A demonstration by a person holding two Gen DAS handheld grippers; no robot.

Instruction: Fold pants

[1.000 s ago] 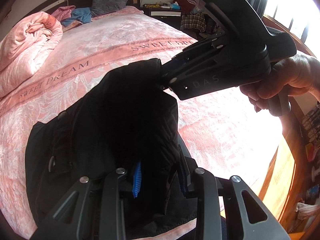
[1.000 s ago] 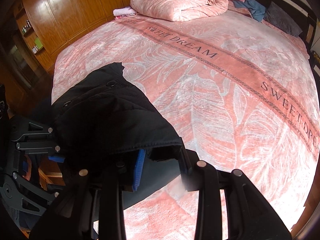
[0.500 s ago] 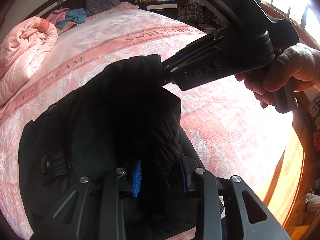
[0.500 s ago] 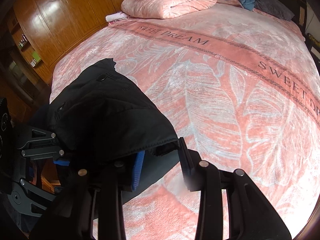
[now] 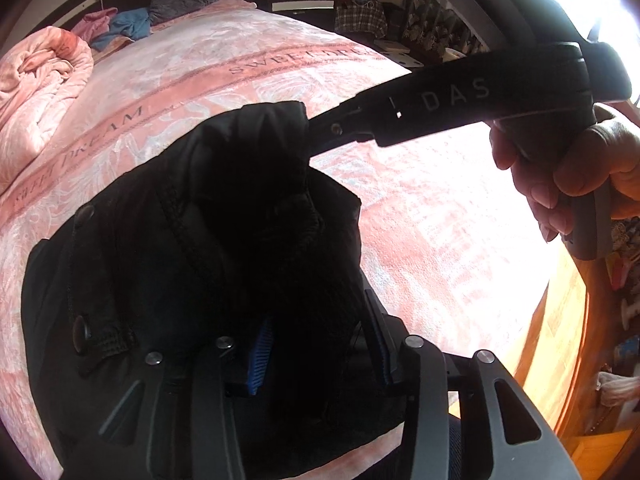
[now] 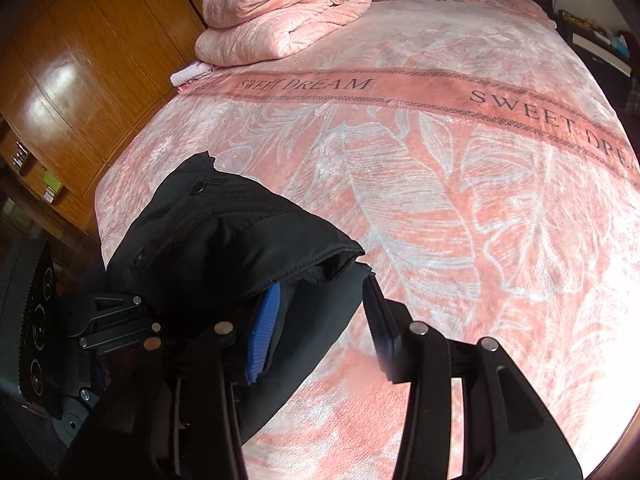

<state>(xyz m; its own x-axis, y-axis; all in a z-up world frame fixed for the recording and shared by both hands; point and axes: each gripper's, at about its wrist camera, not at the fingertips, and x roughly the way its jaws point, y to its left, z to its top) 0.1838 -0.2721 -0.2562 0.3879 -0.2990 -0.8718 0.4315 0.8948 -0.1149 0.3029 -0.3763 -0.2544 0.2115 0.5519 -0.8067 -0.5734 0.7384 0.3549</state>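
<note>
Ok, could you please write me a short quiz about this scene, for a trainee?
1. True or false: the pants are blue.
2. Which two words are printed on the bedspread?
3. What lies at the far end of the bed, near the wardrobe? A: a folded pink quilt. B: a suitcase. C: a chair.
Key: 1 false, they are black; 2 SWEET DREAM; 3 A.

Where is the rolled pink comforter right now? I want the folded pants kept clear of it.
The pink comforter lies at the bed's far end by the wooden wardrobe, upper left in both views, well beyond the black pants near the front edge.
</note>
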